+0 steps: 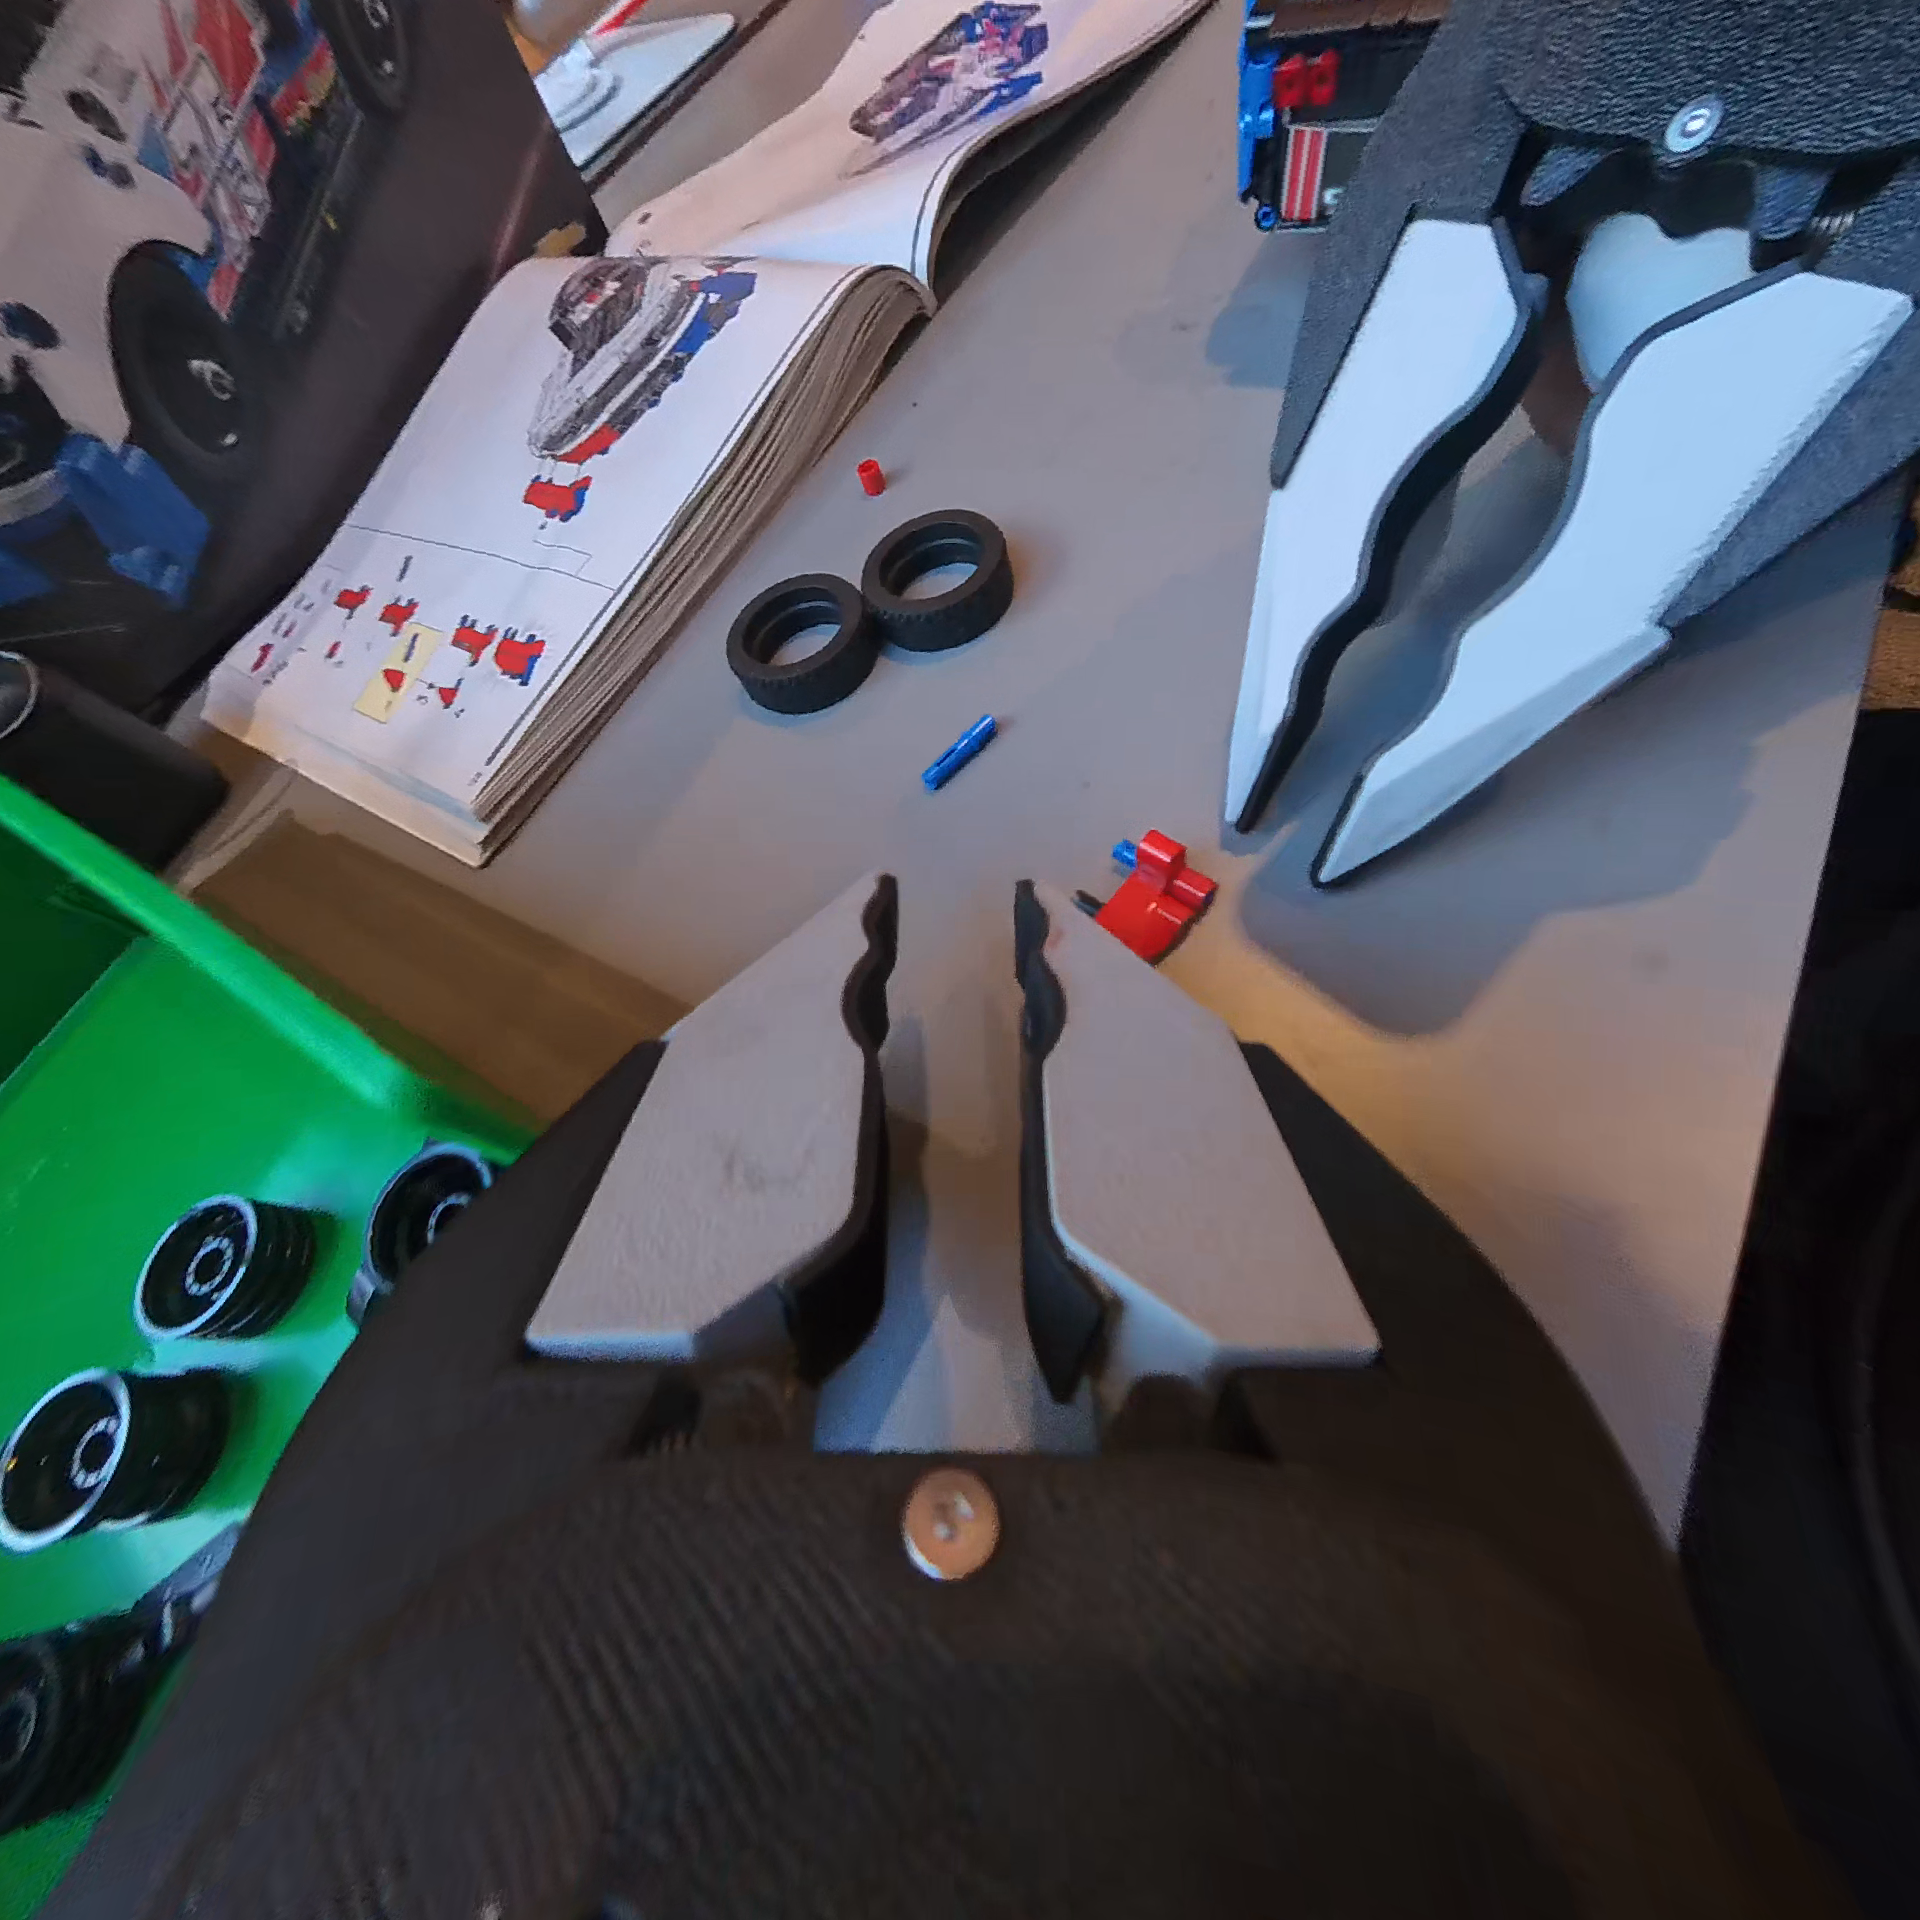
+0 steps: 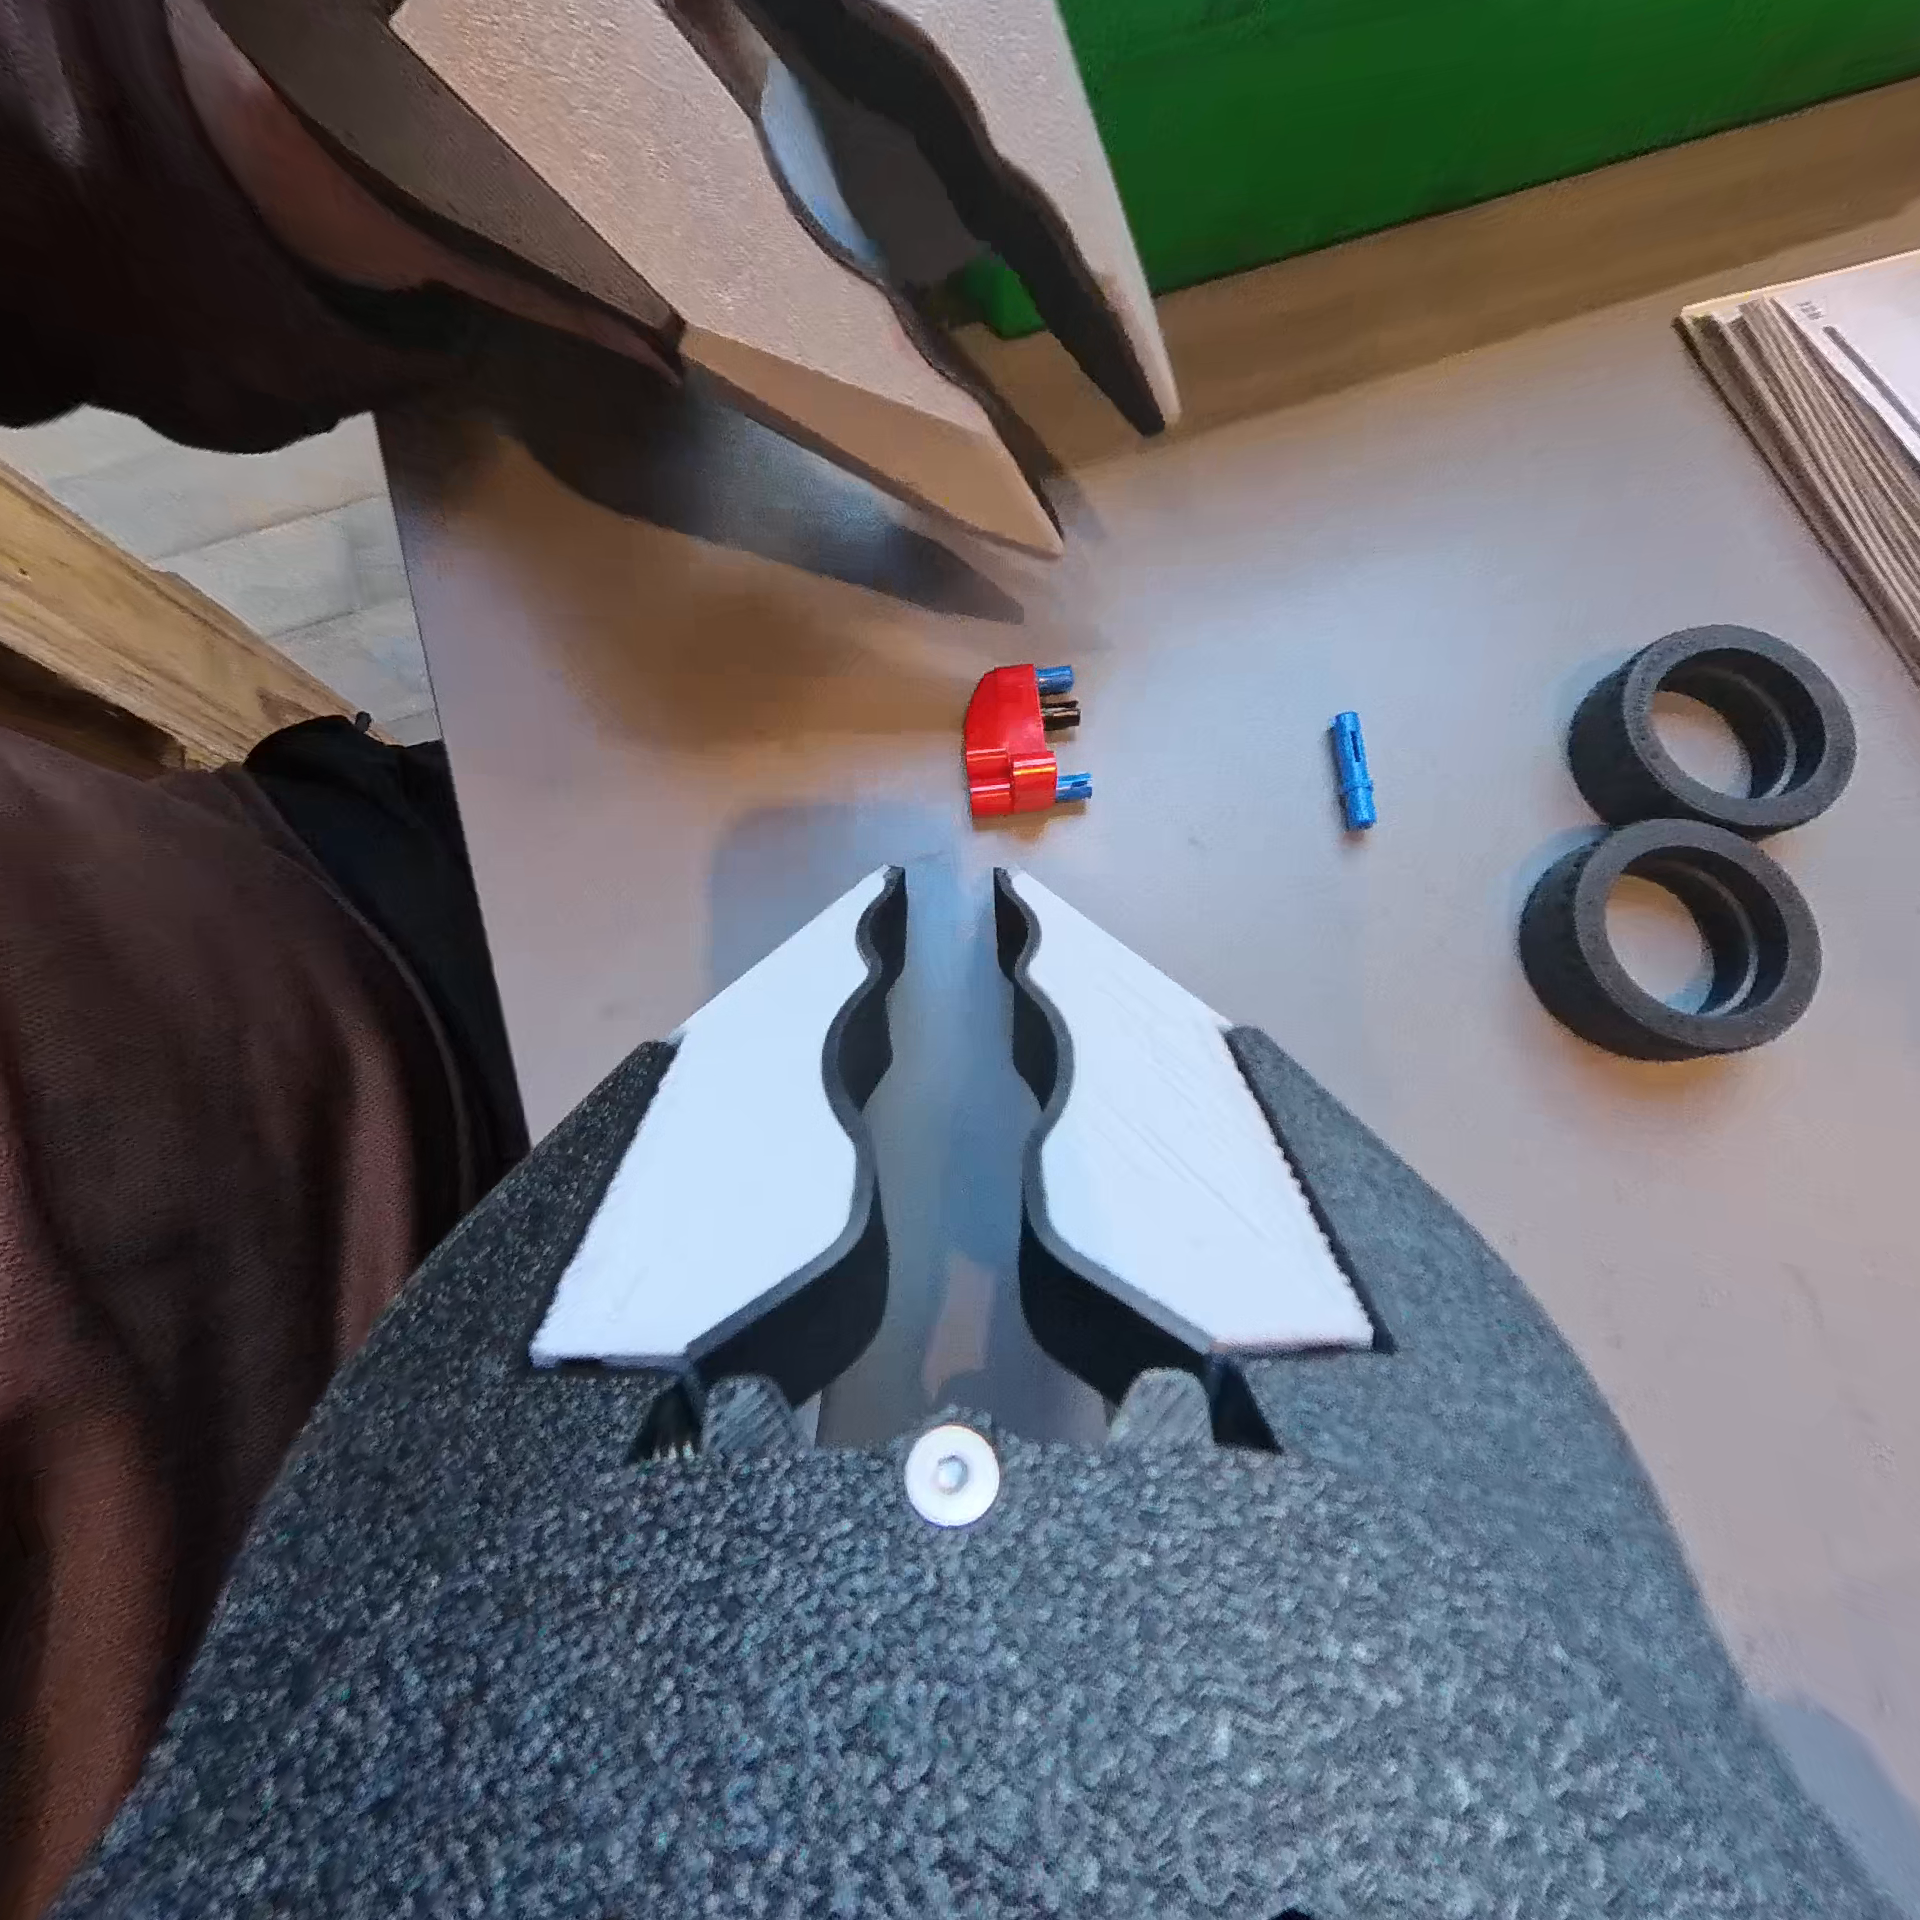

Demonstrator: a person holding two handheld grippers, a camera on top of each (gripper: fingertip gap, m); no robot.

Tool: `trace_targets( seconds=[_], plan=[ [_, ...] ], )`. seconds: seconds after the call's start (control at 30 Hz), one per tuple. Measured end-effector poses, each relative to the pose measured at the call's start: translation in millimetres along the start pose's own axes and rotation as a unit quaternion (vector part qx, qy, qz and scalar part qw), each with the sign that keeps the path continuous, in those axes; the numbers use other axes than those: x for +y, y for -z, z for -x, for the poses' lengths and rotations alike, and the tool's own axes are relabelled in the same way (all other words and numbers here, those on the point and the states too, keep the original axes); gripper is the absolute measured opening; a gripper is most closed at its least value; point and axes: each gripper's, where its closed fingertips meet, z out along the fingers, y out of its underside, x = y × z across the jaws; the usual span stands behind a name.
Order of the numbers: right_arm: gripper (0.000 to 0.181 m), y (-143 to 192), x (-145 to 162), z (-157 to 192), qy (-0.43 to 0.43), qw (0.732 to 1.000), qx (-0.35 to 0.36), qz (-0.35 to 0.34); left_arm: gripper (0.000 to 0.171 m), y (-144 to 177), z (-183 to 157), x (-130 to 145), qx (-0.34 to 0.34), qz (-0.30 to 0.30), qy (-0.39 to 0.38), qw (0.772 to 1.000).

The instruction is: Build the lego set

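A hobby desk or small workroom, by the look of it: a grey table [image 1: 1039, 416] with an open instruction booklet [image 1: 582, 520] at 11 o'clock in the left wrist view, the set's box [image 1: 208, 260] (standing on edge) at 10 o'clock and a green bin [image 1: 156, 1091] of wheels [image 1: 208, 1268] at 8 o'clock. Loose tyres [image 1: 873, 623] and pins lie at 12 o'clock. Brick wall and timber show at 9 o'clock in the right wrist view
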Motion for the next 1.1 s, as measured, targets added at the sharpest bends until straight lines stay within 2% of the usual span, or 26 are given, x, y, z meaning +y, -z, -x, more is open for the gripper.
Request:
trace_targets(
  seconds=[0.17,0.47,0.63,0.8,1.1],
  plan=[
    [0.017,3.6,-1.9,-3.8,-0.012,1.000,0.003,-0.013,0.020,10.6,-9.7,6.3,0.009,0.005,-0.002,1.000],
    [0.019,0.9,-5.0,-14.5,-0.017,1.000,0.017,-0.014,0.019,4.5,-22.3,13.9,0.046,0.036,-0.023,0.998],
    [0.019,8.0,-26.5,-9.8,0.029,0.996,0.027,-0.079,0.018,5.8,-22.4,12.2,0.045,0.030,-0.025,0.998],
    [0.026,-4.6,-17.2,-13.7,0.018,0.999,0.022,-0.031,0.016,4.8,-22.7,13.5,0.050,0.035,-0.021,0.998],
    [0.025,-3.1,-21.2,-17.8,0.014,0.999,0.025,-0.043,0.015,5.6,-22.1,11.9,0.059,0.029,-0.010,0.998]
  ],
)
